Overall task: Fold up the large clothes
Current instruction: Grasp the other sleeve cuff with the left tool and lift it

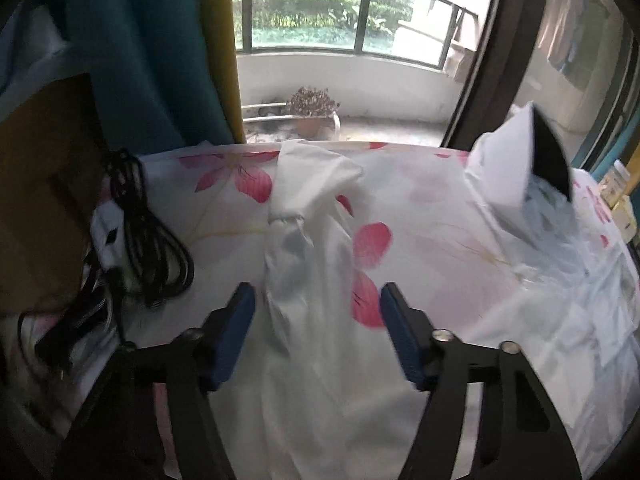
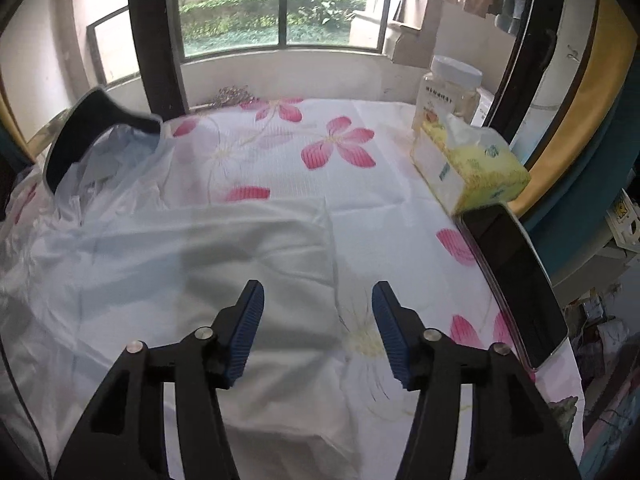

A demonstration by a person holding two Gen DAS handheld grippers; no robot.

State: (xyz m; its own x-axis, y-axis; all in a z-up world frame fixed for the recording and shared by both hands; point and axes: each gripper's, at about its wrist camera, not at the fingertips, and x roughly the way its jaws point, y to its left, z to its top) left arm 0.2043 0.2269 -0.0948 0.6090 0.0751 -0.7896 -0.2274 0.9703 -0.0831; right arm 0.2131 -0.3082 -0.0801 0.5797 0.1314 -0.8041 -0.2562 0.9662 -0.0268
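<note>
My left fingers (image 1: 318, 300) stand spread with nothing pinched; the white garment's sleeve (image 1: 296, 248) runs up between them, but I cannot tell whether either blue pad touches the cloth. My right fingers (image 2: 318, 300) are spread too and hold nothing, hovering over the edge of the garment's flat body, the left pad above the white cloth and the right pad above the flowered cover (image 2: 280, 144). The white garment (image 2: 168, 264) lies spread on the bench, on that cover of pink blossoms; in the right wrist view it fills the left half of the surface, with its dark-lined collar (image 2: 72, 136) standing up at the far left. In the left wrist view the sleeve's cuffed end bends over near the far edge of the bench, and the collar (image 1: 548, 156) rises well to the right. A bundle of black cable (image 1: 144, 224) lies on the bench left of the sleeve. On the right side of the bench I see a yellow tissue pack (image 2: 476, 164), a white-lidded jar (image 2: 448, 84) behind it, and a dark flat device (image 2: 516, 280) along the edge. Beyond the bench is a balcony with a potted plant (image 1: 314, 112).
</note>
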